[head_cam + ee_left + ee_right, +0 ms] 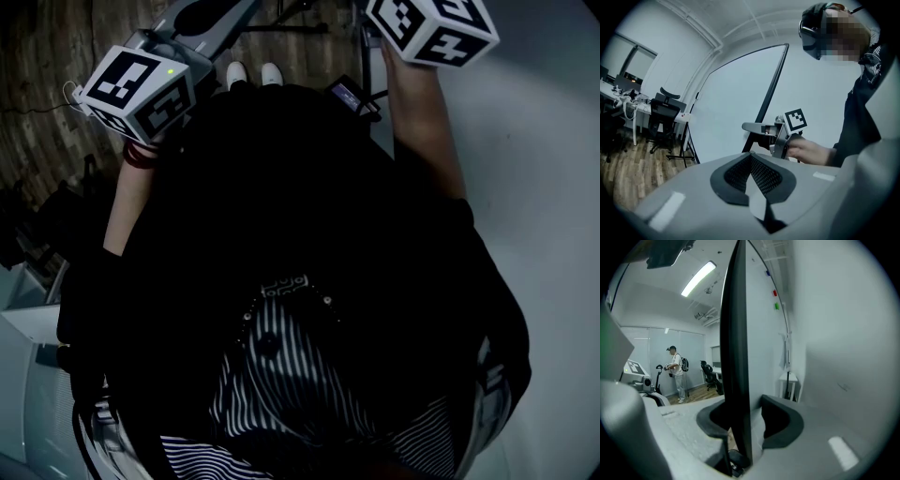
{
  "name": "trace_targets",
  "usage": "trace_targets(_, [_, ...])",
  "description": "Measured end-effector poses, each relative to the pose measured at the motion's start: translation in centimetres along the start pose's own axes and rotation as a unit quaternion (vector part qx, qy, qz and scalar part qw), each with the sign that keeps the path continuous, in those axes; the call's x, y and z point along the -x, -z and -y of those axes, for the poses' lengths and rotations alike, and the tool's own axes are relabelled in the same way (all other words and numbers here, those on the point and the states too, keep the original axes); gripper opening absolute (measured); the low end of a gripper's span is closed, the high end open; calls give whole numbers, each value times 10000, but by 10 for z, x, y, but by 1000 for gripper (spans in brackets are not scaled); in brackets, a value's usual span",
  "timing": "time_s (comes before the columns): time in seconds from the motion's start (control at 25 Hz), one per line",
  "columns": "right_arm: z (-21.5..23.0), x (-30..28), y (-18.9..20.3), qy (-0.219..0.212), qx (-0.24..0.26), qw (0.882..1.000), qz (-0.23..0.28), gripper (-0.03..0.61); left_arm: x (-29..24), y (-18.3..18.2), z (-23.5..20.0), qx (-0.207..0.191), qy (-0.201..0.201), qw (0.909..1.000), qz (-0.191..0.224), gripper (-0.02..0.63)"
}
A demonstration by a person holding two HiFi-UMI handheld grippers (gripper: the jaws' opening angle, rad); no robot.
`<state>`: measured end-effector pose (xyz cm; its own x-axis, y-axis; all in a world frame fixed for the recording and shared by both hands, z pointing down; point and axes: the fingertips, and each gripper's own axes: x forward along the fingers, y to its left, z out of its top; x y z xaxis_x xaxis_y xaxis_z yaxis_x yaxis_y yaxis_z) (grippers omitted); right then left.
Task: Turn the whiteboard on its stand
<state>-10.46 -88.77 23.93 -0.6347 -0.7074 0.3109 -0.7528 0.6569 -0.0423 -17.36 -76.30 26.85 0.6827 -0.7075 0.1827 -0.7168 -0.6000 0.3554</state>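
- The right gripper [746,423] is grasping the whiteboard [764,329] by its edge. The black frame [735,333] is running upright between the jaws, with a pad pressing on each side.
- The whiteboard is standing upright just in front of the person. Its white face is filling the right side of the head view and of the right gripper view.
- Small red, green and blue dots [776,294] are sitting high on that face.
- The left gripper [752,174] is hanging clenched and empty, its pads meeting with nothing between them. It is pointing towards the board and is apart from it.
- In the left gripper view, the right hand [806,150] is holding its gripper at the board's slanting frame.
- The person is wearing dark clothing over a striped shirt [281,375], and a wood floor [47,94] is showing beyond.
- A chair [663,110] and a desk [628,101] are standing by the wall to the left of the board.
- A second person [676,373] is standing far off across the room.
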Motion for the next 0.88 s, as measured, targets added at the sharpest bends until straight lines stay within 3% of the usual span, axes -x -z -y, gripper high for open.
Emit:
trace_targets(0.28, [12, 12, 0, 27, -19, 10000, -43, 151, -8, 0, 9, -59, 131, 9998, -125, 3])
trace_targets(0.88, [21, 53, 21, -108, 60, 9994, -318, 147, -4, 11, -4, -38, -26, 9997, -248, 3])
